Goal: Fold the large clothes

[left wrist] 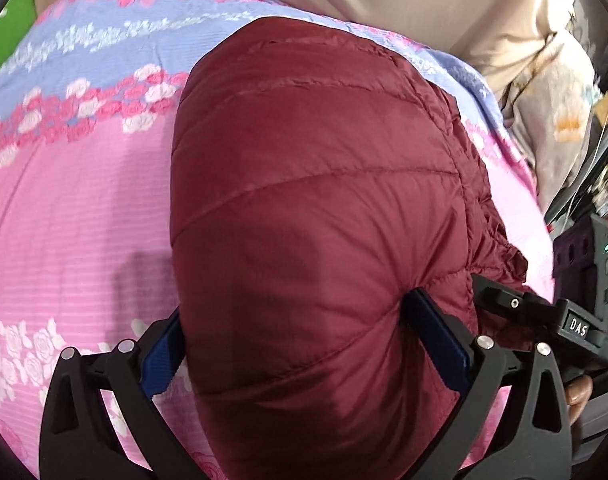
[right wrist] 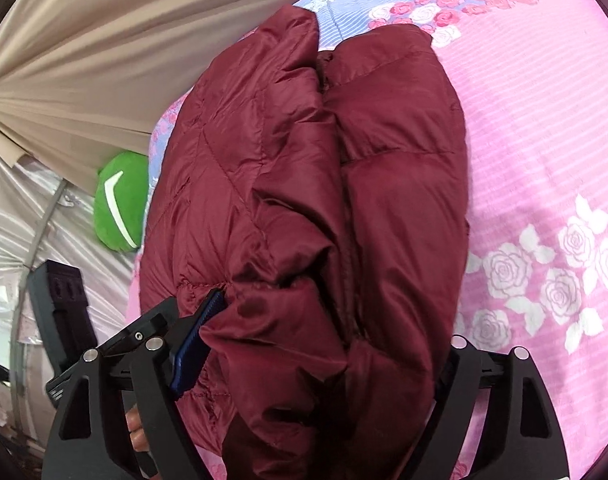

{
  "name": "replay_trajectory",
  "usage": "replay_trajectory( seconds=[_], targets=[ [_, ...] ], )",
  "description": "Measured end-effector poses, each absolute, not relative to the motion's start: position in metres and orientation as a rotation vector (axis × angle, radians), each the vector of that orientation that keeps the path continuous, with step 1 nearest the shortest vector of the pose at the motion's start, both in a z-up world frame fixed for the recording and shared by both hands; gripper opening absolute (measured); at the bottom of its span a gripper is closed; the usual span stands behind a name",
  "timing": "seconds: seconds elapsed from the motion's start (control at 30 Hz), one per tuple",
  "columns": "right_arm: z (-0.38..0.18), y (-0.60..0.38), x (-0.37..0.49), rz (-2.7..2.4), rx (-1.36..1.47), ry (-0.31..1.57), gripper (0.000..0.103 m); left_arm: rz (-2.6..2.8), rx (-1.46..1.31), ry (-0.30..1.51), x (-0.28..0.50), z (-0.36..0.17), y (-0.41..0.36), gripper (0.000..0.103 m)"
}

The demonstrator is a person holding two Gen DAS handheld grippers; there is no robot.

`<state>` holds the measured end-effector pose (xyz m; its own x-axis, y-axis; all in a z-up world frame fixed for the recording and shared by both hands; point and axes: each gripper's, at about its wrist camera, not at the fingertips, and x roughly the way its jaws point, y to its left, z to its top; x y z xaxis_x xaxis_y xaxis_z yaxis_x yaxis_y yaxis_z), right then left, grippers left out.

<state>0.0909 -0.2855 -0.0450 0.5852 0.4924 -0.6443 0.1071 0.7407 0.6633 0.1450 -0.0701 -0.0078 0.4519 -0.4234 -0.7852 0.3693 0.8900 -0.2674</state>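
A pink and blue rose-printed bedsheet (left wrist: 72, 216) covers the bed, and the folded maroon puffer jacket (left wrist: 315, 208) lies bundled on it. The left gripper (left wrist: 304, 344) is clenched on the jacket's near end, blue pads pressing into the padding. The right gripper (right wrist: 323, 344) grasps the jacket's bunched layers. Only the right wrist view shows a green cushion (right wrist: 118, 204) beside beige curtains (right wrist: 104, 48).
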Motion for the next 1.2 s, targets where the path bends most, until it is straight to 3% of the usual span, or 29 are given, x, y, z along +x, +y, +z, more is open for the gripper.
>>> replay_trajectory(
  seconds=[0.1, 0.27, 0.43, 0.5, 0.7, 1.2],
  targets=[
    [-0.041, -0.278, 0.093, 0.231, 0.689, 0.937, 0.065, -0.479, -0.009, 0.958, 0.141, -0.004, -0.077, 0.095],
    [-0.028, -0.261, 0.092, 0.209, 0.64, 0.914, 0.035, -0.478, 0.046, 0.909, 0.133, 0.006, -0.083, 0.087],
    [-0.008, -0.249, 0.085, 0.176, 0.574, 0.861, 0.023, -0.492, 0.095, 0.842, 0.124, 0.024, -0.088, 0.07],
    [0.002, -0.241, 0.083, 0.171, 0.55, 0.832, 0.02, -0.501, 0.117, 0.81, 0.12, 0.032, -0.091, 0.062],
    [0.033, -0.225, 0.071, 0.16, 0.476, 0.735, 0.018, -0.533, 0.131, 0.746, 0.112, 0.055, -0.092, 0.052],
    [0.129, -0.203, 0.055, 0.195, 0.304, 0.442, 0.018, -0.536, 0.143, 0.404, 0.081, 0.153, -0.069, 0.05]
  ],
)
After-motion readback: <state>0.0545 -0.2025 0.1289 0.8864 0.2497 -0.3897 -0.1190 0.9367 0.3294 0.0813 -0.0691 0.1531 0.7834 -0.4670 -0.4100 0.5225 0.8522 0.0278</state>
